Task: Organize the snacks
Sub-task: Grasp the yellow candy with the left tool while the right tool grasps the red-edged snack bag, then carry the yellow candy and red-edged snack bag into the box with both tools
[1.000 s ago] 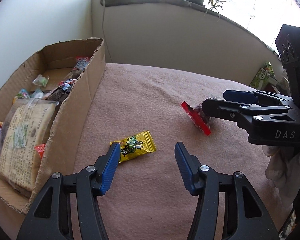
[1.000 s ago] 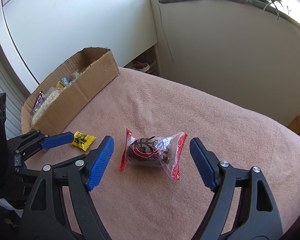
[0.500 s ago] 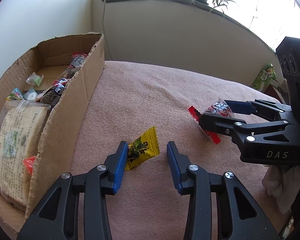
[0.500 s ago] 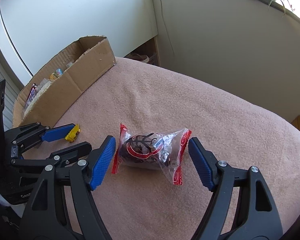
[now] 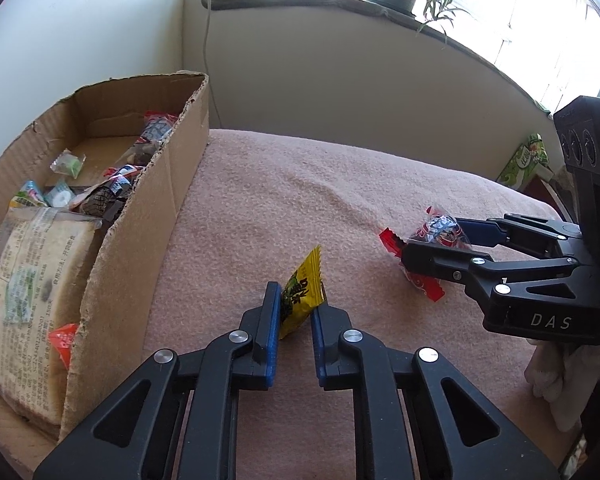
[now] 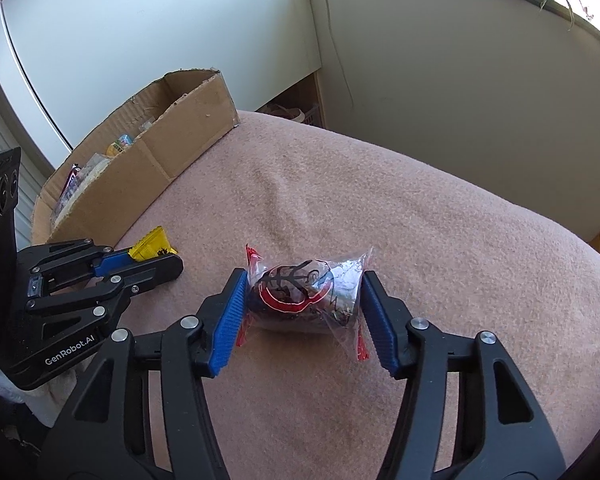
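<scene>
Yellow snack packet (image 5: 302, 294), lower centre of the left wrist view, is pinched upright between the closed blue pads of the left hand-held gripper (image 5: 294, 312), on the pink blanket (image 5: 292, 200). Clear red-edged snack bag (image 6: 306, 298) is pressed at both ends by the right hand-held gripper (image 6: 302, 312), whose jaws have just been closing. Cardboard box (image 5: 140, 248) with other snacks is seen at left.
</scene>
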`<state>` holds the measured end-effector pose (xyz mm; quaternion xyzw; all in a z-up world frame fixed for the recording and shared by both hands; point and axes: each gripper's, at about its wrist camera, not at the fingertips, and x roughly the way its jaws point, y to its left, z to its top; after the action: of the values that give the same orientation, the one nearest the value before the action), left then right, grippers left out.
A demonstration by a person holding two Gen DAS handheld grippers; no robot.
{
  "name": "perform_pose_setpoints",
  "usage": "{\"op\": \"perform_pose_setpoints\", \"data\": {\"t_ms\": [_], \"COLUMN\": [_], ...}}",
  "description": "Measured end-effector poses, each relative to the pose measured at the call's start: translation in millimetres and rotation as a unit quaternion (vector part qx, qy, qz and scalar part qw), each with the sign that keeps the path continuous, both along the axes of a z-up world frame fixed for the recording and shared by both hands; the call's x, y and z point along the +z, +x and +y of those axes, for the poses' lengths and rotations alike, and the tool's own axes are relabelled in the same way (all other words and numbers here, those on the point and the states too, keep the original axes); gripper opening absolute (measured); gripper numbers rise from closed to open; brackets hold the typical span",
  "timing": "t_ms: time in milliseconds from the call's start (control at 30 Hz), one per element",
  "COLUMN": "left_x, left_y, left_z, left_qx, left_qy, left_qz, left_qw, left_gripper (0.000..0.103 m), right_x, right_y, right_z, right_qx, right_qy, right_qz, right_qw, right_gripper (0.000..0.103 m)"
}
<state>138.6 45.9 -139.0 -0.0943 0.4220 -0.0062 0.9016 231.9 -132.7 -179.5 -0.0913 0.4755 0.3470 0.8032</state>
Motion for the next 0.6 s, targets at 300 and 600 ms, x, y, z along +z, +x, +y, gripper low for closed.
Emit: {"op": "perform_pose_setpoints", "data": {"t_ms": [300,600], "left_x": [9.1,31.8], "left_y": [-8.9,-24.6], "left_z": [5.6,18.3], "left_qx": [-0.007,-0.012], "left_qy": [-0.010,-0.023], "left_qz": [-0.020,-0.052], "left_qw": [0.9997,0.9983], "left_gripper": [0.010,0.010], "right_x": [7.3,34.0], "right_y": [-4.9,-14.4], "right_z": [-5.6,-5.6], "right_qx": [-0.017,-0.020], "right_qy": [-0.001,0.006], "right_qz": [-0.015,-0.035], "right_qw": [1.000,0.999], "right_gripper": [0.057,0.056]}}
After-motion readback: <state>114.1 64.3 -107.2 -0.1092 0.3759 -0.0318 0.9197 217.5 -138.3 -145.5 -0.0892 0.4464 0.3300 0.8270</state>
